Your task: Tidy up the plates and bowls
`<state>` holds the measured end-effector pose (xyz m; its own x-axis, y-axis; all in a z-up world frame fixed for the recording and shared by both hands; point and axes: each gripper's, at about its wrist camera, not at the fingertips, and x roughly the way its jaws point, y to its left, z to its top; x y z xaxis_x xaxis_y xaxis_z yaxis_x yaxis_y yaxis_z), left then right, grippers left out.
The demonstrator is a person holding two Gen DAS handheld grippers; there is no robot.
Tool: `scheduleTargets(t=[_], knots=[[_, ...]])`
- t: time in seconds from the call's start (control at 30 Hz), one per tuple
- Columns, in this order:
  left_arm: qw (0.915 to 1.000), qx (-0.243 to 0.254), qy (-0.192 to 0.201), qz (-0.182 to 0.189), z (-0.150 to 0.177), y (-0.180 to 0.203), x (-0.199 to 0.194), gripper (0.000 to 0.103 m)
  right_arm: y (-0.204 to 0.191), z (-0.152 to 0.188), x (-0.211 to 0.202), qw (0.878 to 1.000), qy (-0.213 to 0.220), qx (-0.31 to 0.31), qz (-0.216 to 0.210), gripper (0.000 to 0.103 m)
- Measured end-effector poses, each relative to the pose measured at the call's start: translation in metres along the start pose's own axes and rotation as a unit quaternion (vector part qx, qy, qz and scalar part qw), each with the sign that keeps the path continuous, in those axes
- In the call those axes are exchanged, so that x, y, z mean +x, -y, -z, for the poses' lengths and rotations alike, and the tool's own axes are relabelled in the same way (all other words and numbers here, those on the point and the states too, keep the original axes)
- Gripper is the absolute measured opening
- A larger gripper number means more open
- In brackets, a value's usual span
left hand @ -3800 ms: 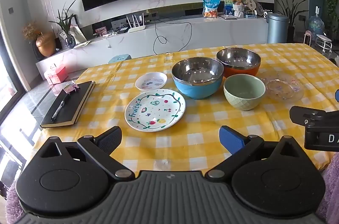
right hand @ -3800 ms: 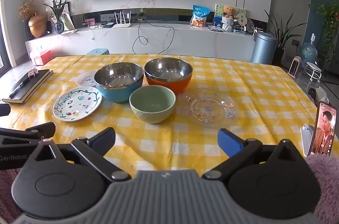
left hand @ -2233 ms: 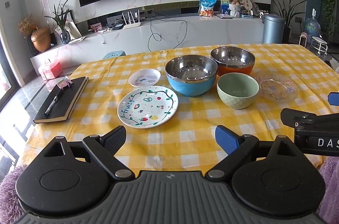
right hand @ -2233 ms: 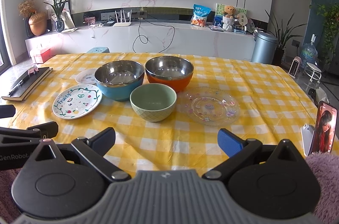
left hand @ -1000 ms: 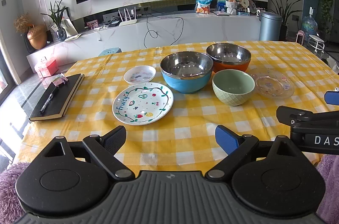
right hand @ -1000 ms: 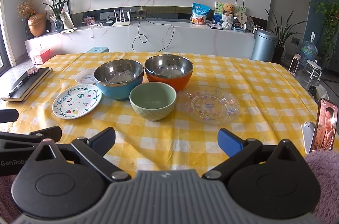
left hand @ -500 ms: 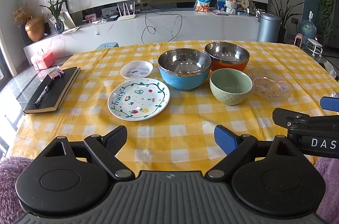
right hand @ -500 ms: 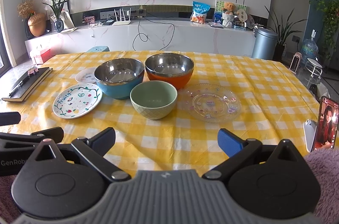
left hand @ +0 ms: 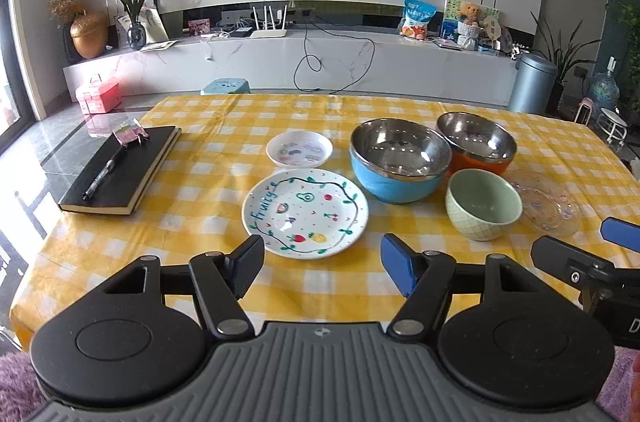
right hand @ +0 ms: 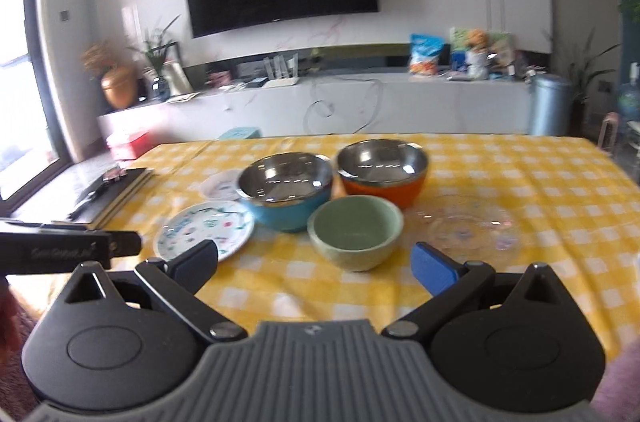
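— Where's the fruit plate (left hand: 305, 212)?
— Flat on the tabletop (left hand: 192, 222), just ahead of the left claw (left hand: 322, 264), whose jaws are closing on nothing.
— The right claw (right hand: 314, 262)?
— Spread wide, empty, green bowl (right hand: 355, 231) just ahead.

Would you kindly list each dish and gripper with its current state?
Fruit plate: flat, bare.
Small dish: upright, separate.
Blue bowl: upright, empty.
Orange bowl: upright, empty.
Green bowl: upright, empty.
Glass plate: flat, bare.
Left gripper: jaws closing, nothing between.
Right gripper: open, empty.
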<state>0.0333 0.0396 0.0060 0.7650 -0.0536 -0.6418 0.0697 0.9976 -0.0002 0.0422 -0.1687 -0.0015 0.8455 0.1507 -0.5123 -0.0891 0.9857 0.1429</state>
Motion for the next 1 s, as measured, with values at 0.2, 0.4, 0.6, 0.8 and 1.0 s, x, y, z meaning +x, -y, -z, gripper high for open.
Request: scheduleTargets(t=[0.2, 0.4, 0.6, 0.8, 1.0], knots=[[0.9996, -0.006, 0.003, -0.028, -0.023, -0.018, 0.016, 0.072, -0.021, -0.011, 0.043, 0.999, -0.04, -0.012, -0.023, 0.09], [0.998, -0.053, -0.014, -0.032, -0.04, -0.044, 0.043, 0.061, -0.04, -0.018, 0.093, 0.998, -0.064, 0.005, -0.028, 0.069], [0.9964, -0.081, -0.017, -0.018, -0.033, -0.057, 0.069, 0.046, -0.055, -0.012, 0.131, 0.995, -0.083, 0.025, -0.053, 0.045], [0.9935, -0.11, -0.027, -0.009, -0.02, -0.069, 0.097, 0.035, -0.056, 0.0, 0.162, 0.991, -0.1, 0.044, -0.077, 0.02], [0.991, -0.131, -0.027, -0.007, -0.012, -0.076, 0.118, 0.032, -0.048, 0.003, 0.189, 0.988, -0.104, 0.08, -0.086, 0.016]])
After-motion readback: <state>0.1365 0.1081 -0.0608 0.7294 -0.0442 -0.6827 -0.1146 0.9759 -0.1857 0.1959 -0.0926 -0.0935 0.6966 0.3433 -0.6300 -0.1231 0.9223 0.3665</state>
